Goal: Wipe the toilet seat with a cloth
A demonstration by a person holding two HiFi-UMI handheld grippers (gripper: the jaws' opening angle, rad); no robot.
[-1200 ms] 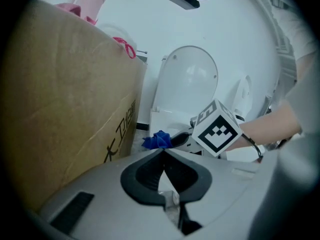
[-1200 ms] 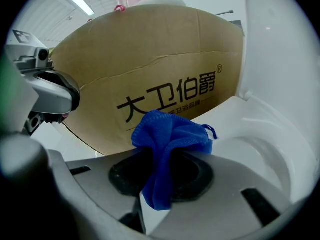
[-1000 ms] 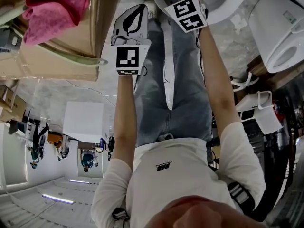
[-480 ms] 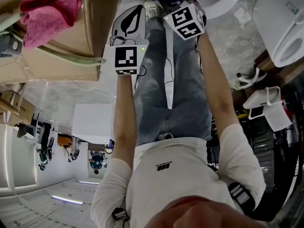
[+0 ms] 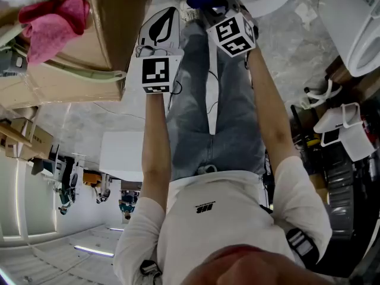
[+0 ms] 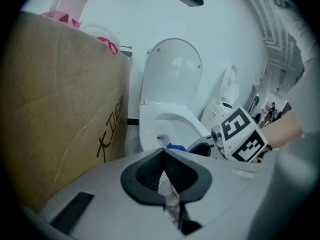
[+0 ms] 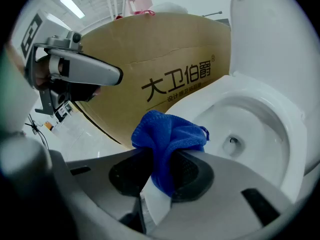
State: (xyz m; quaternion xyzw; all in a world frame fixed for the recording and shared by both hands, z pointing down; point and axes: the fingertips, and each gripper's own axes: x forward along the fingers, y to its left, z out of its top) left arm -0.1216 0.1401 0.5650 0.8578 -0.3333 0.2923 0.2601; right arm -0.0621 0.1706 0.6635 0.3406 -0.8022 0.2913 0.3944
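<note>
Blue cloth [image 7: 170, 133] between right gripper [image 7: 161, 165] jaws

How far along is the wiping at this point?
Done: the right tool is shut on the blue cloth, and the toilet lid stands up. In hand: the cloth is held in front of the seat; no contact between them shows. Left: the wiping itself. The left tool is shut and empty.

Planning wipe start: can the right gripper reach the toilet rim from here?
Probably yes: the right gripper, shut on the blue cloth, points at the toilet rim, with the lid up and nothing between them.
</note>
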